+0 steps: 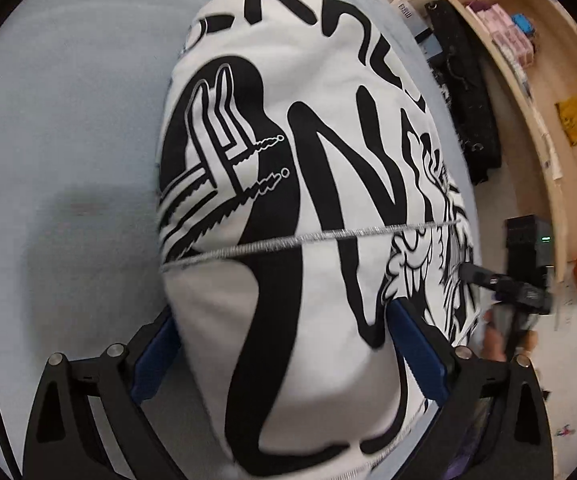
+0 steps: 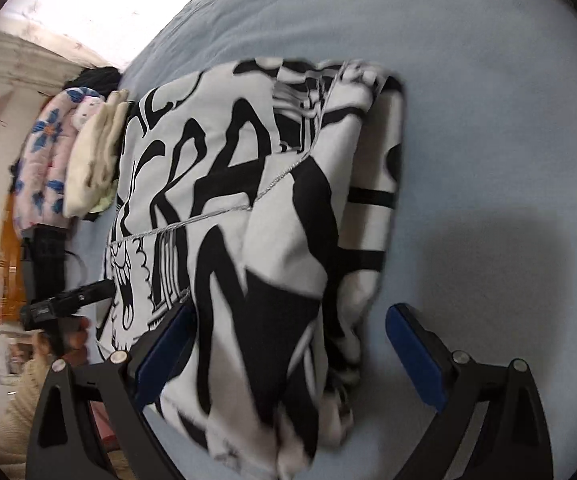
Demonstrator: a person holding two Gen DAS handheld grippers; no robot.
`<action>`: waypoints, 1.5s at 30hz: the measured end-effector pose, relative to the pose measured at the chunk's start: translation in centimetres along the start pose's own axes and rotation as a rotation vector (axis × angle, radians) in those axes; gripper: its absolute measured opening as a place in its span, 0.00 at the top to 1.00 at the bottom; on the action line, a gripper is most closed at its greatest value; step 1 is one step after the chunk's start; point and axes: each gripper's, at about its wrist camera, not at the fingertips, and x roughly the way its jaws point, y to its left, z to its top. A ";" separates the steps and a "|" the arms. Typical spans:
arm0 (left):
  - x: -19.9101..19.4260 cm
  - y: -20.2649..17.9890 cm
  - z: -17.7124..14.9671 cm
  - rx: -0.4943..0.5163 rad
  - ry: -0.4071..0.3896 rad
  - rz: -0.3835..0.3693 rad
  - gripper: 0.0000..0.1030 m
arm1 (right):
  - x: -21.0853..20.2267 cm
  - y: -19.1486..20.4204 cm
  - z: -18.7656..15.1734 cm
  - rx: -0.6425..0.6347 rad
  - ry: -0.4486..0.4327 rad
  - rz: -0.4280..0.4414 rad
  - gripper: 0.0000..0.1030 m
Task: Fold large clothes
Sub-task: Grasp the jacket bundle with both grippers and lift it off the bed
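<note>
White fabric with bold black lettering and cartoon figures made up the garment (image 1: 288, 152), which lay folded into a thick bundle on the pale blue bed sheet (image 1: 68, 120). A line of silver stitching (image 1: 328, 236) ran across its upper layer. The bundle sat close to the sheet's edge on the shelf side of the left wrist view, with a broad bare stretch of blue on its other side.

The left gripper (image 1: 284, 348) was spread wide, its blue-padded fingers (image 1: 156, 356) standing on either side of the bundle's near end. Fabric filled the gap between them, but whether the pads pressed on it could not be told. The right gripper (image 2: 292, 352) was spread wide too: its one pad lay against or just beside the garment's edge, while the other pad (image 2: 416, 352) stood clear over bare sheet, apart from the cloth. From the right wrist view the folded layers showed stacked at the bundle's far side, with a striped cuff or hem (image 2: 372, 200) tucked beneath.

Beyond the bundle, a pile of other textiles (image 2: 68, 156) in pink, blue flowers and cream rested near the sheet's far edge. Past the bed's side stood a light wooden shelf unit (image 1: 528, 92) holding small boxes. The other gripper's black body, held in a hand (image 2: 76, 332), showed beside the garment.
</note>
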 end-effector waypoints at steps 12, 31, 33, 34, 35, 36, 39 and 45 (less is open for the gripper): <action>1.4 -1.4 0.2 0.073 -0.073 0.006 0.03 | 1.5 1.5 0.2 -0.129 -0.106 0.029 0.28; -7.2 -7.2 -4.4 0.266 -0.246 0.193 0.49 | -1.0 14.9 -5.1 -0.287 -0.186 -0.190 0.72; -9.6 -6.7 -5.3 0.265 -0.255 0.198 0.49 | -0.9 16.8 -5.9 -0.303 -0.193 -0.183 0.73; -10.8 -6.4 -5.9 0.264 -0.264 0.202 0.49 | -0.9 17.9 -6.6 -0.312 -0.199 -0.174 0.73; -12.3 -6.0 -6.2 0.262 -0.272 0.203 0.49 | -0.8 19.0 -7.0 -0.321 -0.202 -0.169 0.73; -13.8 -5.4 -6.5 0.257 -0.279 0.203 0.49 | -0.6 20.2 -7.2 -0.331 -0.204 -0.164 0.73; -18.1 -3.3 -6.9 0.230 -0.297 0.203 0.49 | 0.3 24.9 -7.5 -0.373 -0.204 -0.134 0.73; -29.5 1.7 -6.0 0.211 -0.339 0.259 0.49 | 2.9 35.9 -5.9 -0.477 -0.229 -0.057 0.73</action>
